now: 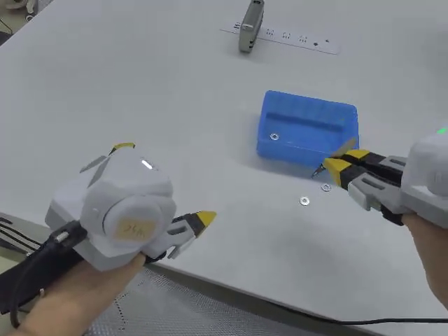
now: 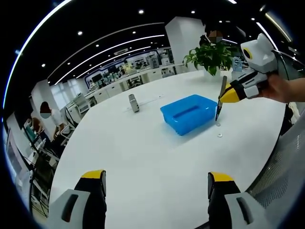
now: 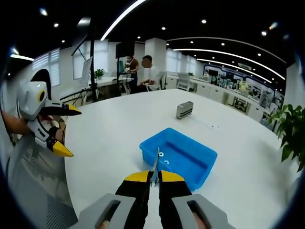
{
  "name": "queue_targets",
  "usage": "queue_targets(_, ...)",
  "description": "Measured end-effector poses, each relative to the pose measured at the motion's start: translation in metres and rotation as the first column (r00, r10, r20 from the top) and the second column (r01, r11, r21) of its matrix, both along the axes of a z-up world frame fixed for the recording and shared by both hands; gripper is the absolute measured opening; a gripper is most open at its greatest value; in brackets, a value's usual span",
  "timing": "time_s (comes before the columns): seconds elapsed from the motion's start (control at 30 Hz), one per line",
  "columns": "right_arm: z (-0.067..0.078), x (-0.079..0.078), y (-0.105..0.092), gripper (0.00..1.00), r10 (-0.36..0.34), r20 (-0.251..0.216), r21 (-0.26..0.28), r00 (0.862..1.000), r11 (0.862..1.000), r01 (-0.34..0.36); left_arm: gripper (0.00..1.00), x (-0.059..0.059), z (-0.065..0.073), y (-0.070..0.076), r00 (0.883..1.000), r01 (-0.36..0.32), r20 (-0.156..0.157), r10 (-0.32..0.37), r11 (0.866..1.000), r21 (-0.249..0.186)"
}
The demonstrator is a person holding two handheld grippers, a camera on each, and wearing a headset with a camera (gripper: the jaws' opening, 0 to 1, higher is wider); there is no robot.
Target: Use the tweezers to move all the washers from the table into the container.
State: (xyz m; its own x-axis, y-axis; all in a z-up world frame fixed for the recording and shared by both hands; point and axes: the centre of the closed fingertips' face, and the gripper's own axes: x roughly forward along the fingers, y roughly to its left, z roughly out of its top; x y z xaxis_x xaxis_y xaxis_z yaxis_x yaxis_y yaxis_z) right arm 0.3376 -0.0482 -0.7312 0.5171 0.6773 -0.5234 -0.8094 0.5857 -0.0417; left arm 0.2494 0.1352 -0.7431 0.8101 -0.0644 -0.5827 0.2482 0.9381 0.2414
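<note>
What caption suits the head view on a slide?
Right tool, shut on tweezers, points them at two washers on the white table beside the blue container; left tool held open.

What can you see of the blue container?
The container is a blue, rectangular, open-topped tray, plastic by its look, with low walls. A ledge seems to run along one long inner side. It sits upright and flat on the white table. At least one washer lies on its floor. The tweezers point down just off one corner; I cannot tell whether they touch it.
</note>
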Motion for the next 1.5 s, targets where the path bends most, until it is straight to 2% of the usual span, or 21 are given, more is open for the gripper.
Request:
queue_targets(0.13,-0.01,-0.005,0.0,0.03,0.003,-0.013,-0.019,1.0,1.0,-0.004,0.9,0.0,-0.001,0.001,1.0,-0.001,-0.003,0.001,1.0,0.009)
queue_targets(0.47,-0.019,-0.008,-0.001,0.03,-0.004,-0.038,-0.024,0.999,1.0,0.003,0.9,-0.001,-0.002,-0.001,1.0,0.009,-0.01,-0.008,1.0,0.015)
queue_targets(0.63,-0.021,-0.01,-0.002,0.03,-0.01,-0.042,-0.023,0.999,1.0,0.009,0.9,0.0,-0.001,0.0,1.0,0.006,-0.003,-0.005,1.0,0.014)
queue_targets(0.9,-0.025,-0.009,-0.003,0.03,-0.015,-0.048,-0.026,0.999,1.0,0.014,0.9,-0.001,-0.001,0.0,1.0,0.008,-0.008,-0.008,1.0,0.02)
queue_targets(1.13,-0.038,-0.011,-0.005,0.03,-0.009,-0.068,-0.045,0.998,0.999,0.006,0.9,-0.001,-0.002,0.0,1.0,0.008,-0.014,-0.008,1.0,0.024)
queue_targets(1.5,-0.036,-0.014,-0.004,0.02,-0.002,-0.055,-0.041,0.998,0.999,0.0,0.9,-0.002,-0.003,0.0,1.0,0.01,-0.019,-0.009,1.0,0.029)
